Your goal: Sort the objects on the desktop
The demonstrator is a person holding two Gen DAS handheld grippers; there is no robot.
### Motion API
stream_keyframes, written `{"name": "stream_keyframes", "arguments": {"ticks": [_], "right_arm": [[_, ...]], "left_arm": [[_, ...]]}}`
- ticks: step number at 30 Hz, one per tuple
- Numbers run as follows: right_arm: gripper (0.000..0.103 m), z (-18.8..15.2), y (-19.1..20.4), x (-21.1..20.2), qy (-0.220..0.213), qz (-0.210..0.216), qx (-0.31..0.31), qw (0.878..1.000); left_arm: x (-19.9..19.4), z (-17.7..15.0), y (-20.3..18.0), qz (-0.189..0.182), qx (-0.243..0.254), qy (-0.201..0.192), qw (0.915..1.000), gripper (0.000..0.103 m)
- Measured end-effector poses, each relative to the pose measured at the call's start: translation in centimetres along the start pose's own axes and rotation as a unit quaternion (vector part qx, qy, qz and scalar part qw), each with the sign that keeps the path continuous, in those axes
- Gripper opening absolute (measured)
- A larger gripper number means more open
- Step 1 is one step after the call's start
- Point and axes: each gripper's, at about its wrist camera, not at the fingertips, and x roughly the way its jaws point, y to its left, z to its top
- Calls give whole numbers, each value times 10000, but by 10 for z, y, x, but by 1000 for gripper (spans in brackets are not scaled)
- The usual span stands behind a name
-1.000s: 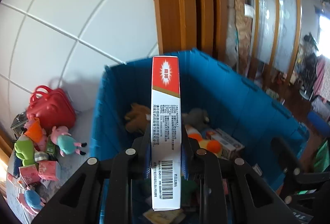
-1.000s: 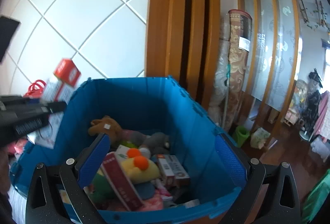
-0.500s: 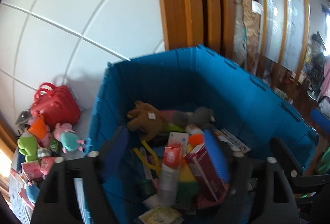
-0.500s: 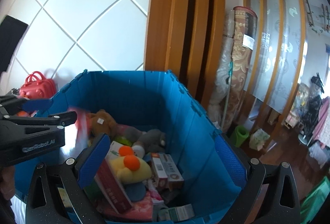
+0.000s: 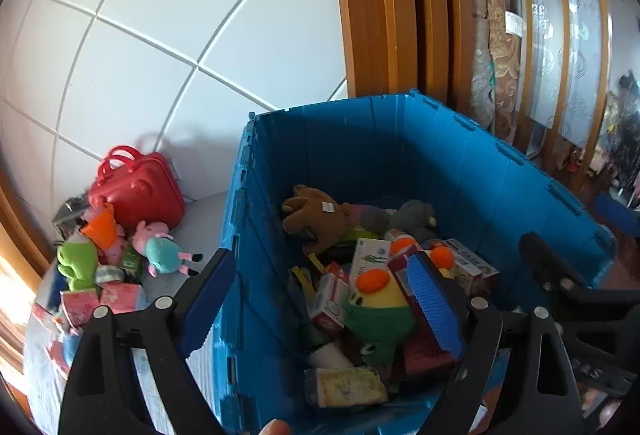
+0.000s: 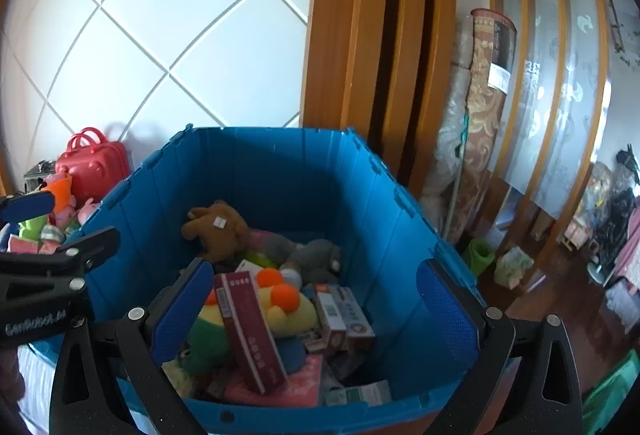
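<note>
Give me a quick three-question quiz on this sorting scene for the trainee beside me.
1. True or false: the left gripper has a box clamped between its pads.
2. Which lies outside the blue crate? A) brown plush bear B) red toy suitcase C) dark red box
3. Fill in: the right gripper is ____ with nothing between its pads.

Key
1. False: its jaws are opening and nothing is between them.
2. B: the suitcase sits on the surface left of the crate, against the white wall.
3. Open.
</note>
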Motion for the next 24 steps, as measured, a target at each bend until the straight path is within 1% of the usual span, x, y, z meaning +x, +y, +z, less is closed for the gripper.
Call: {"name": "stream_keyframes", "arguments": {"ticks": [2, 6, 9, 16, 24], "right_arm": [[103, -1, 1, 1, 135, 2, -10, 9999], [103, -7, 2, 8, 432, -70, -55, 9990], [103, -10, 0, 9, 553, -115, -70, 9984], [103, -10, -1, -1, 466, -147, -142, 9987], [103, -10, 0, 3, 544, -152, -117, 9983]], "left_arm": [[-4, -2, 4, -73, -66, 30, 9999, 88], [-7, -5, 9, -102, -57, 101, 9999, 88], [-9, -7, 9, -135, -75, 135, 9998, 88], [-11, -9, 9, -230, -61, 162, 9996, 88], [-11, -11, 14, -254, -119, 154, 9995, 88]]}}
